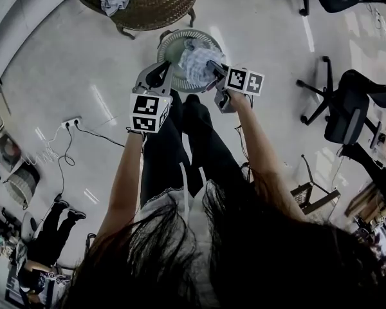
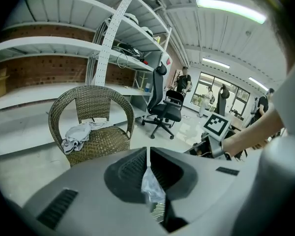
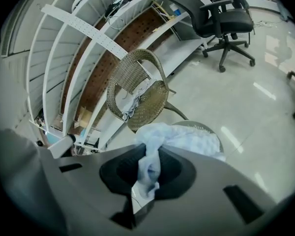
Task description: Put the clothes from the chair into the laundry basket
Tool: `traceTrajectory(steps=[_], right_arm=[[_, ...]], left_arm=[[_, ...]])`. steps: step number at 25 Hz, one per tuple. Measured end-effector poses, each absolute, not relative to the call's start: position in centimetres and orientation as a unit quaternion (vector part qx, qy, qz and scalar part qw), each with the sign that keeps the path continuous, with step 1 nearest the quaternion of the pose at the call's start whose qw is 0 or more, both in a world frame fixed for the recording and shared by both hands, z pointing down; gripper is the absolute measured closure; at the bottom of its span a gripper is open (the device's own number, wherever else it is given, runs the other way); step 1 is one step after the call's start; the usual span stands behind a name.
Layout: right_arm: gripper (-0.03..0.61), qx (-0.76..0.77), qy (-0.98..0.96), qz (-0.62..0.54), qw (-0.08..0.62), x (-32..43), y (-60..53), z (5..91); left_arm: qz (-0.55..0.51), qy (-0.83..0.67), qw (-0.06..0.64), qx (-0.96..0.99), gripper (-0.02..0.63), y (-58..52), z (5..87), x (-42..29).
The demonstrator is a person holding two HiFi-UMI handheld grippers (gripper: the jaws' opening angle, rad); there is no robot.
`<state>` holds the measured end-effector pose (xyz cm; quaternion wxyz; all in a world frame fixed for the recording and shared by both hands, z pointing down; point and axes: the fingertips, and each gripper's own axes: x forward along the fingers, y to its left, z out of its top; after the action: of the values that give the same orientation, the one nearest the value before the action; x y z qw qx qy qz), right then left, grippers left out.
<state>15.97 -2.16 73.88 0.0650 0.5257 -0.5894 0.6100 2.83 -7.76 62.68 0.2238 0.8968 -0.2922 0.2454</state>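
Pinching garment (image 3: 187, 139), right gripper (image 3: 148, 157) nearly closed.

Bright ceiling strip light (image 2: 231, 10), glare streaks on floor (image 1: 103, 105); fisheye edges dark, head view dim

White shelving (image 2: 64, 43) along a brick wall (image 2: 34, 70), crossed by a slanting perforated white upright (image 2: 113, 28). Carries cables and small items, too small to tell. Black office chair (image 2: 164, 109) just beyond the shelving's end, on a star base. Stands on a pale glossy floor (image 1: 64, 63). White power strip (image 1: 72, 122) on that floor, left in the head view, with a black cable (image 1: 96, 136) trailing away from it. Long ceiling lights (image 2: 231, 10) overhead, lit. Several figures (image 2: 185, 80) far off, standing before tall windows (image 2: 231, 90).
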Motion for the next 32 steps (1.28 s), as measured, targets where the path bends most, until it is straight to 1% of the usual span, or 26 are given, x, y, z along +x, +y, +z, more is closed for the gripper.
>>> traceTrajectory(steps=[8, 12, 17, 19, 21, 25, 32], right_arm=[[0.522, 0.547, -0.535, 0.628, 0.140, 16.9, -1.7, 81.2], [0.522, 0.552, -0.514, 0.637, 0.160, 16.5, -1.6, 83.5], [0.512, 0.566, -0.471, 0.656, 0.165, 17.0, -1.6, 85.9], [0.431, 0.570, -0.464, 0.657, 0.166, 17.4, -1.8, 86.3], [0.419, 0.570, -0.466, 0.656, 0.166, 17.6, -2.0, 86.4], [0.414, 0.572, -0.469, 0.650, 0.173, 17.9, -2.3, 86.5], [0.416, 0.577, -0.475, 0.644, 0.163, 17.4, -2.2, 86.2]], left_arm=[[0.268, -0.249, 0.233, 0.901, 0.591, -9.4, 66.4, 3.7], [0.285, -0.230, 0.238, 0.900, 0.591, -10.2, 68.3, 3.5], [0.291, -0.225, 0.244, 0.897, 0.591, -11.9, 69.8, 3.2], [0.291, -0.225, 0.244, 0.897, 0.591, -12.5, 70.0, 3.0], [0.290, -0.227, 0.246, 0.896, 0.591, -13.0, 70.2, 2.7], [0.287, -0.235, 0.250, 0.894, 0.591, -13.7, 70.5, 2.3], [0.289, -0.228, 0.252, 0.895, 0.591, -12.8, 70.5, 1.9]])
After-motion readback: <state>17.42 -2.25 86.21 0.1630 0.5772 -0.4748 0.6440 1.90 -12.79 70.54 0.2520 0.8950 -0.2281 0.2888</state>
